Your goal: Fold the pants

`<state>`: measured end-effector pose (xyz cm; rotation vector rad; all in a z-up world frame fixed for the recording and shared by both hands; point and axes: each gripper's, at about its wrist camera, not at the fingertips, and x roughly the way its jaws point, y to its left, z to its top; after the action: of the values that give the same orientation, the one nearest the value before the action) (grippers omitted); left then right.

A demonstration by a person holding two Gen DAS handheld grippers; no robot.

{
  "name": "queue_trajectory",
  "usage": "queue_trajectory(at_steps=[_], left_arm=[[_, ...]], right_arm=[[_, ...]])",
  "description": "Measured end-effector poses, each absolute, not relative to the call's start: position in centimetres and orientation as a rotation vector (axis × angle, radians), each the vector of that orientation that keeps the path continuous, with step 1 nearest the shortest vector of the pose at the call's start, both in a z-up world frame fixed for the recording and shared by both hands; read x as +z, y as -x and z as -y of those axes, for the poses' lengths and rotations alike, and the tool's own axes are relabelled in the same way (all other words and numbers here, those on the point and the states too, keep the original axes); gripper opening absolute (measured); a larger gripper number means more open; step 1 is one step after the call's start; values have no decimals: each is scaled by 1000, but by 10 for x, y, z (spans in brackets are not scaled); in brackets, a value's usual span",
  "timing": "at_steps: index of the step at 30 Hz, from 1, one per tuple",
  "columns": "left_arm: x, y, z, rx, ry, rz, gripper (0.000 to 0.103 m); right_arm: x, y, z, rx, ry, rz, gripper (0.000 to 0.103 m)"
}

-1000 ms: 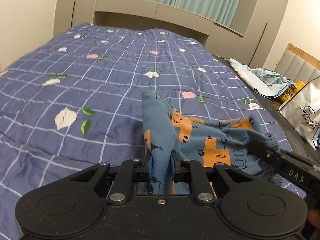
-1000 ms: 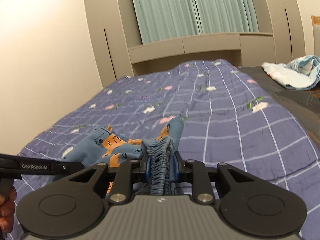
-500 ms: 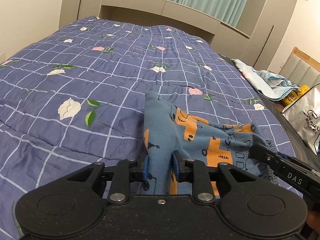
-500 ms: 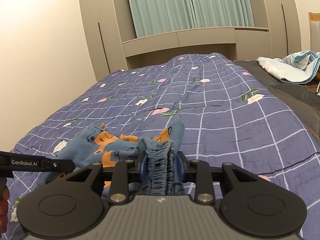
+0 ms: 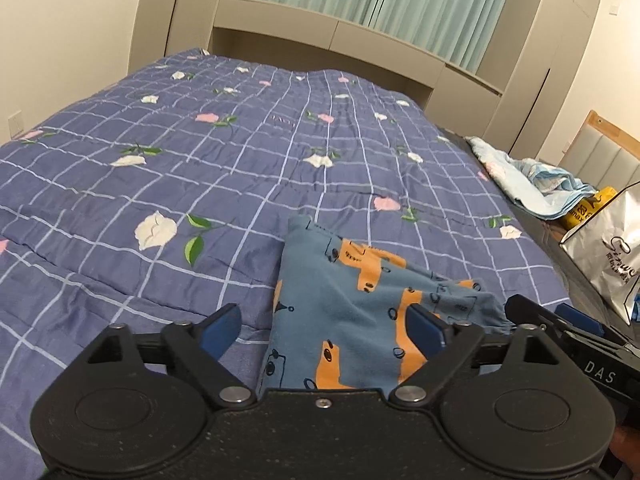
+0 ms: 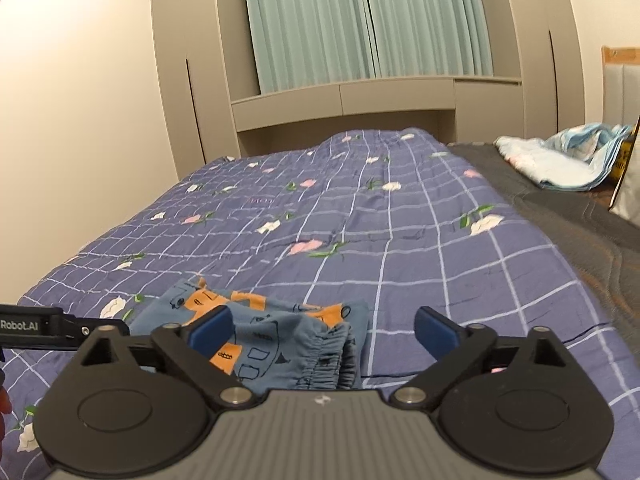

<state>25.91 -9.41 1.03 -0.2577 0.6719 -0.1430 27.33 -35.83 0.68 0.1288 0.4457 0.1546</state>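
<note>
The small blue pants (image 5: 352, 304) with orange print lie bunched on the purple checked quilt (image 5: 200, 160). In the left wrist view my left gripper (image 5: 324, 326) is open, its blue pads either side of the cloth, not pinching it. In the right wrist view the pants (image 6: 280, 336) lie with the gathered waistband nearest me, and my right gripper (image 6: 324, 328) is open over them. The right gripper's finger shows at the right edge of the left wrist view (image 5: 568, 332); the left gripper's arm shows at the left edge of the right wrist view (image 6: 52, 326).
A crumpled light blue cloth (image 5: 532, 184) lies on the dark sheet at the bed's right side, also in the right wrist view (image 6: 560, 160). A silver bag (image 5: 608, 260) and a yellow pack (image 5: 584, 208) stand beside it. Cabinets and green curtains (image 6: 368, 20) stand behind the bed.
Both grippers have opened and let go of the pants, which now lie on the quilt. Both cameras have tilted up a little.
</note>
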Motion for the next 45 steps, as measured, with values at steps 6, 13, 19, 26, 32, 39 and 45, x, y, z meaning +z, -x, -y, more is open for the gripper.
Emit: queue_trajectory(at_steps=[6,13,19,26,32,39,45], left_arm=[[28,-233,89,-135,251,-623,102],[44,-186,82,-141,229,-584,102],[51,-143,69,-158,219,-559,102],[50,-100,62,-177,189,-544,102],[39,-71,61,-196,153,-554,102],[31,-49,57,-192,125,-558,102],[30,-34,52,-184,125,-540,102]], right_arm=[[24,-246,354,137,-131,-417,103],[45,-200,348,120,-144,-377,103],[49,-155,345,101,-153,-365,103],[47,-108,339,88,-151,-356,103],[40,-78,331,93,-137,-353,103],[32,-53,324,94,-127,-356,103],[27,-39,318,91,-113,-342,103]])
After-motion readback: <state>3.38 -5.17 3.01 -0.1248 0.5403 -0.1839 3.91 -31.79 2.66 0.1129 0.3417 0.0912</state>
